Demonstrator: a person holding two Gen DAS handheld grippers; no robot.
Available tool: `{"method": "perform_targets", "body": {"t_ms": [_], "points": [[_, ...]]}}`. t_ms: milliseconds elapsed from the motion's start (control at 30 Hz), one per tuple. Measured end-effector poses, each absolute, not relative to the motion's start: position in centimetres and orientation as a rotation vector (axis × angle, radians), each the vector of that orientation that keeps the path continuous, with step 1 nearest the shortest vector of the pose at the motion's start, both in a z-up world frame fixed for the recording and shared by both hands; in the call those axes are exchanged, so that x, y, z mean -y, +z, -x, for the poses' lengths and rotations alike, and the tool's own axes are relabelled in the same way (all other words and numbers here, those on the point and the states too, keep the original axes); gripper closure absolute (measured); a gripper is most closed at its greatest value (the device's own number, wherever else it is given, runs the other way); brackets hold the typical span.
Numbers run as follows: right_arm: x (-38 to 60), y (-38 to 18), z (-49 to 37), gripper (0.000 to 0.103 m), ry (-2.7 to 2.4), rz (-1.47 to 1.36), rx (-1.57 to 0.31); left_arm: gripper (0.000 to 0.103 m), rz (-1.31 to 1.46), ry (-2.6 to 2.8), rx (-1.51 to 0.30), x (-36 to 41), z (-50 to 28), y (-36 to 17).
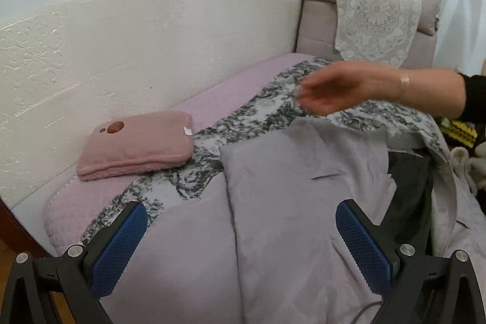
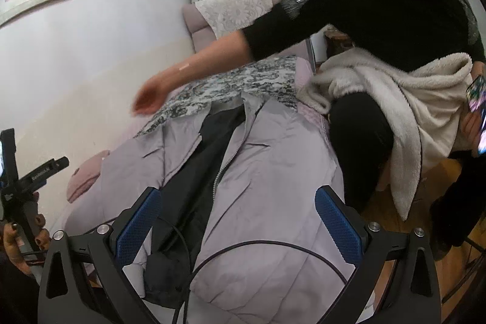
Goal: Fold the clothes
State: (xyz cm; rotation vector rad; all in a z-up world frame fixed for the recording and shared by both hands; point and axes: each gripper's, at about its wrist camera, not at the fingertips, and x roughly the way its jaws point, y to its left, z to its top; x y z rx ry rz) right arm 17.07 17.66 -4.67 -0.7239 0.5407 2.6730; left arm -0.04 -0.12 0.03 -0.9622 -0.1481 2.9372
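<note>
Both grippers hover wide apart over the lilac jacket (image 2: 273,160).
Left gripper (image 1: 241,236) and right gripper (image 2: 237,220) hold nothing; the jacket lies unzipped across the bed (image 1: 209,99), a pink cushion (image 1: 136,141) near the wall-side edge.

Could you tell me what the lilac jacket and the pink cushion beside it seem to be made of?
The lilac jacket looks like a thin, smooth woven synthetic, perhaps nylon or polyester: it has a faint sheen and sharp creases, with a dark lining showing at the open zip. The pink cushion looks like soft, matte fleece or plush with a fuzzy edge, though the exact fibre cannot be told.
</note>
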Motion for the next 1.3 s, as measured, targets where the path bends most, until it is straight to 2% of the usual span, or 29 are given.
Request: {"method": "perform_targets", "body": {"t_ms": [100,433,867,1100,1300], "points": [[-17.7,-4.8,-17.1,0.000,2.672,0.721,-0.545,0.001,0.936,2.933,0.173,1.2,0.0,-0.4],[-17.8,-4.5,-17.9,0.000,2.676,0.708,-0.547,0.001,0.934,2.982,0.073,-0.1,-1.3,0.7],[-18.0,-4.3,-18.9,0.000,2.676,0.741,-0.558,0.001,0.915,3.089,0.134,5.9,-2.7,2.7],[-16.2,-5.4,-15.8,0.000,2.731,0.844,-0.596,0.001,0.999,3.076,0.219,10.2,-2.6,1.8],[-13.6,-5.6,-13.0,0.000,2.772,0.909,-0.557,0.001,1.032,3.053,0.224,10.4,-2.8,0.9]]}}
